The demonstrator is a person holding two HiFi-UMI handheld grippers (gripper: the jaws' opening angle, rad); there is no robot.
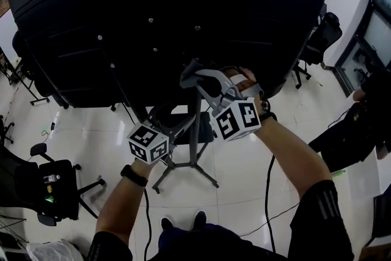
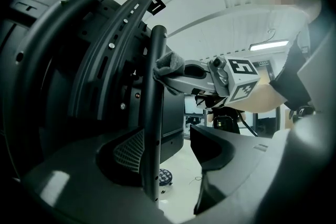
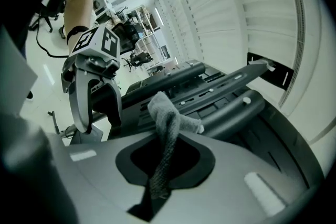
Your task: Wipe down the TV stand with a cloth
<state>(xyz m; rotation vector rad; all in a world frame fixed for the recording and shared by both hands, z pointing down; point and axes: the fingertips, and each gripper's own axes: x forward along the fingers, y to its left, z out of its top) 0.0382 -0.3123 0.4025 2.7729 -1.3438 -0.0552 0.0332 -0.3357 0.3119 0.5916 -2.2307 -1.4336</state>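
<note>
While the wipe of the TV stand (image 1: 194,137) looks under way, the right hand-held gripper (image 3: 163,165) presses its clamped grey cloth (image 3: 168,123) against an upright bar (image 2: 156,113). The left hand-held gripper (image 2: 168,149), jaws apart, straddles that bar lower down. The next move likely calls for drawing the cloth along the bar.

left hand-held gripper (image 2: 170,147): jaws apart | right hand-held gripper (image 3: 164,165): clamped, apparently higher

Swallowing the cloth's (image 3: 168,123) lower end between the right gripper's (image 3: 164,162) clamped jaws. Losing the TV stand's (image 1: 195,143) pole top behind that gripper in the head view. Cropping a person (image 1: 360,131) at the right edge. Drowning the TV's (image 1: 171,9) back in blackness.
</note>
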